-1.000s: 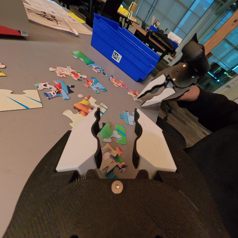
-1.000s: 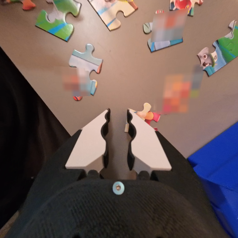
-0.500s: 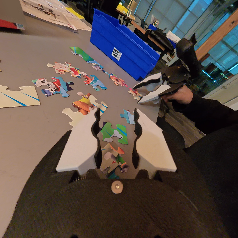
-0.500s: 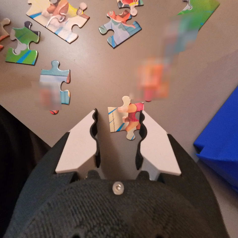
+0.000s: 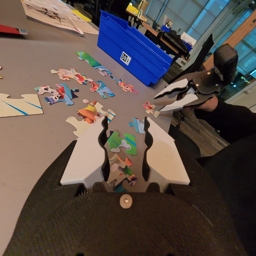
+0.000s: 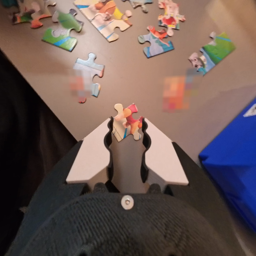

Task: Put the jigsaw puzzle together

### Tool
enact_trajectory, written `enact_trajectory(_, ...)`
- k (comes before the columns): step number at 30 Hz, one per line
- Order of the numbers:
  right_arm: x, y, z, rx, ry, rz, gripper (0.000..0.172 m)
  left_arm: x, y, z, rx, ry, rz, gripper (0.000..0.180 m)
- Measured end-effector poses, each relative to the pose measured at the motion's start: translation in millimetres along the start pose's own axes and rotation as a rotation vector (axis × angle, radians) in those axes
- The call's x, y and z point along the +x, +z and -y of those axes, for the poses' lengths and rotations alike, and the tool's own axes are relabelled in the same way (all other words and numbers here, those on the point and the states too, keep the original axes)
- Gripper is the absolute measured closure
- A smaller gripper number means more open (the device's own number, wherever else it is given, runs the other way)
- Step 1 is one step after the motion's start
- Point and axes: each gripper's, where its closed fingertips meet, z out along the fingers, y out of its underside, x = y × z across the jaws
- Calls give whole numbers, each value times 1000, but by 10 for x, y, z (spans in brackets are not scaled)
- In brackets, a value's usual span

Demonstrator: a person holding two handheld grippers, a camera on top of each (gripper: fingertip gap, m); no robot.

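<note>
Hovering low, right tongs (image 6: 126,121) pinch pink puzzle piece (image 6: 128,121) on table (image 6: 124,77).

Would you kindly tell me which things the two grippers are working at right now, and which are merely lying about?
At the grippers:
- right gripper, jaws against the edges of the pink-and-orange puzzle piece
- left gripper, open above the green puzzle piece

Lying about:
- other puzzle pieces on the grey table
- blue bin
- booklets
</note>
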Motion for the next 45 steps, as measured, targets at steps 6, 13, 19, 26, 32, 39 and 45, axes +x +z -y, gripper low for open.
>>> enact_trajectory(6, -109, 92, -94, 75, 366, 35, 112, 36, 11, -29, -9, 3, -10, 130)
enact_trajectory(13, 261, -71, -417, -58, 175, -207, 113, 35, -43, 1, 8, 7, 3, 130)
enact_trajectory(19, 169, -82, -291, 21, 241, -152, 114, 49, -15, -20, -2, 10, 1, 130)
enact_trajectory(26, 38, 99, -249, 32, 334, -88, 123, 30, -25, -23, 1, 6, 7, 131)
enact_trajectory(32, 94, 98, -256, 27, 357, -75, 137, 11, -35, -31, 3, -2, 7, 131)
enact_trajectory(39, 110, 49, -158, 87, 328, -67, 172, 6, -36, -30, 3, 0, 10, 131)
enact_trajectory(45, 332, 75, -157, 52, 324, -119, 140, 3, -28, -36, 0, -2, 8, 131)
